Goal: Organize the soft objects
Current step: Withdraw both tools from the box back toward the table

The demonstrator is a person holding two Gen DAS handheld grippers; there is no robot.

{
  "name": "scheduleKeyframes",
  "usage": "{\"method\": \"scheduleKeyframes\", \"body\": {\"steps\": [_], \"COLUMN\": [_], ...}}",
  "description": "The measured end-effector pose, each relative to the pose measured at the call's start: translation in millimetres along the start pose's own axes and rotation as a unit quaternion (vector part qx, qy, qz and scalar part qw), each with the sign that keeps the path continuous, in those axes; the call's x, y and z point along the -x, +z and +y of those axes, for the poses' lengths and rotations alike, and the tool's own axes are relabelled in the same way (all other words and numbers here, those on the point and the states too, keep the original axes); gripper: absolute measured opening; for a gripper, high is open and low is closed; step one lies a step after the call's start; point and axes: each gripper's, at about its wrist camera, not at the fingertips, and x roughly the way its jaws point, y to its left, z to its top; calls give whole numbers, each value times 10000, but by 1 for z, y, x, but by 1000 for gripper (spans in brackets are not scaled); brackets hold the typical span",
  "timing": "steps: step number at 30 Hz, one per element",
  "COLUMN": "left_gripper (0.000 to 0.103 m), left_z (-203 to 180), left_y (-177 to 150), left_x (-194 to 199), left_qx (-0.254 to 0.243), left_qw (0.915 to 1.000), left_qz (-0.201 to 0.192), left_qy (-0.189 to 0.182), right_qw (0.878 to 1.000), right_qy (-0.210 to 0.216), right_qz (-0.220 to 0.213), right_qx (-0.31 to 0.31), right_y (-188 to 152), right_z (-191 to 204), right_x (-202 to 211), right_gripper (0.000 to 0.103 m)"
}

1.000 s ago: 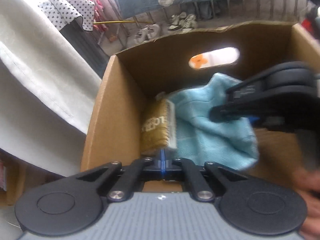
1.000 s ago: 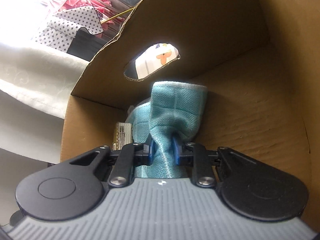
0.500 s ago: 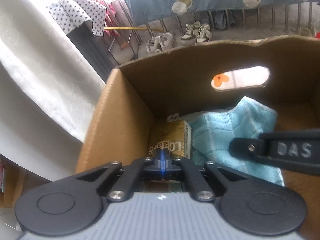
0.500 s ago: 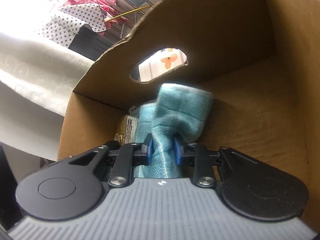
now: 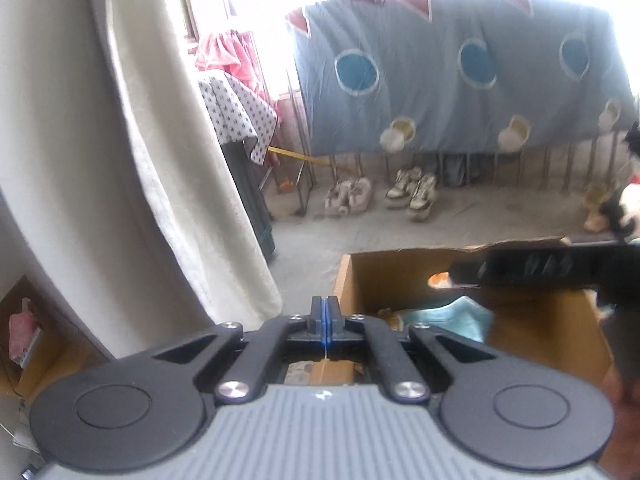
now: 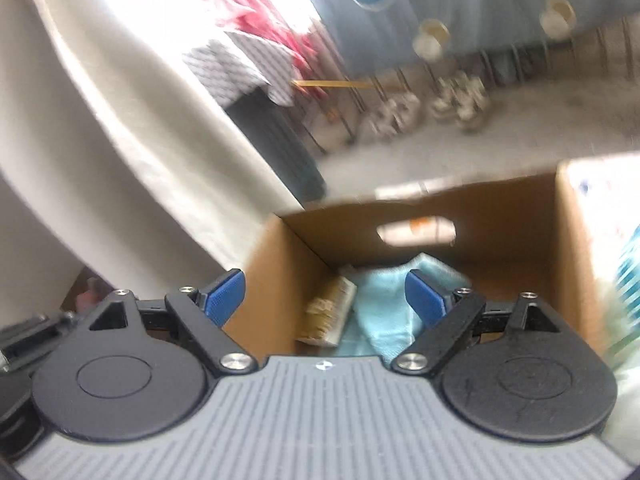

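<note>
A brown cardboard box [image 6: 280, 264] with a cut-out handle hole stands on the floor. Inside it lie a light blue towel [image 6: 380, 312] and a gold-brown folded cloth [image 6: 330, 312] side by side. My right gripper [image 6: 325, 300] hangs above the box, its jaws opening wide, blue pads apart, nothing pressed between them. In the left wrist view the box [image 5: 346, 280] sits low right with the blue towel [image 5: 460, 316] in it. My left gripper [image 5: 324, 320] is shut and empty, above the box's left corner. The other gripper's black body [image 5: 540, 268] crosses over the box.
A cream curtain [image 5: 140, 160] hangs at the left. A blue dotted quilt [image 5: 460, 80] drapes over a railing, with shoes [image 5: 380, 196] on the grey floor below. A star-patterned cloth [image 5: 236, 116] hangs on a rack. Soft toys [image 5: 616, 208] sit at the far right.
Both grippers have risen out of the box. The right gripper has let go of the blue towel, which now lies in the box beside the brown cloth.
</note>
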Motion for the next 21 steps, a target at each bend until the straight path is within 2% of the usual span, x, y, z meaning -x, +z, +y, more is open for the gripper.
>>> {"method": "scheduleKeyframes", "body": {"steps": [3, 7, 10, 15, 18, 21], "left_gripper": [5, 9, 15, 23, 23, 23], "left_z": [8, 0, -22, -79, -124, -170], "left_y": [-12, -38, -60, -92, -101, -109], "left_x": [44, 90, 120, 168, 181, 187], "left_qx": [191, 247, 103, -281, -476, -616], "left_qw": [9991, 9959, 9921, 9742, 9584, 9418], "left_qz": [-340, -483, -525, -800, -658, -550], "left_qy": [-183, -719, -1134, -2091, -2735, -3258], "right_qw": [9988, 9963, 9939, 9859, 9824, 9792], "right_qy": [323, 671, 607, 184, -287, -634], "right_qz": [-204, -400, -748, -1334, -1675, -1839], "right_qx": [313, 367, 531, 994, 780, 571], "right_y": [11, 23, 21, -21, -47, -73], "right_z": [9, -13, -38, -86, -125, -168], "right_x": [57, 156, 237, 356, 412, 452], "right_gripper": [87, 87, 87, 87, 87, 87]}}
